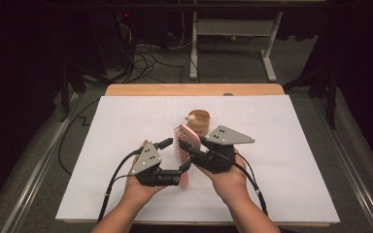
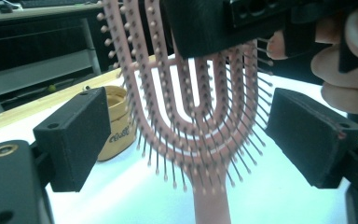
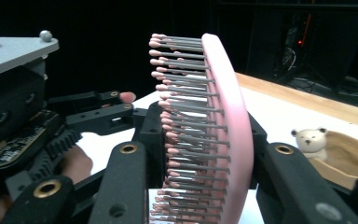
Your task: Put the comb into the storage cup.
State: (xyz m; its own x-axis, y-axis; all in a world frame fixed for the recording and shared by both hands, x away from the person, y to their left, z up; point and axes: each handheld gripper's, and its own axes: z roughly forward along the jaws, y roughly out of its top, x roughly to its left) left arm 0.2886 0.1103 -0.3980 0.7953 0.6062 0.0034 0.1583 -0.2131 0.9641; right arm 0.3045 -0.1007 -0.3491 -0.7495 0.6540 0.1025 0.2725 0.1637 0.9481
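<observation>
Pink hairbrush (image 1: 181,145) between right gripper (image 1: 196,148) jaws

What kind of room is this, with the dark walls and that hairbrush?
Probably a lab or recording studio, not a home. A wooden table covered by a plain white sheet stands amid black surroundings, loose black cables trail over the grey carpet behind it, and a person holds a pink plastic hairbrush with handheld claws.
</observation>
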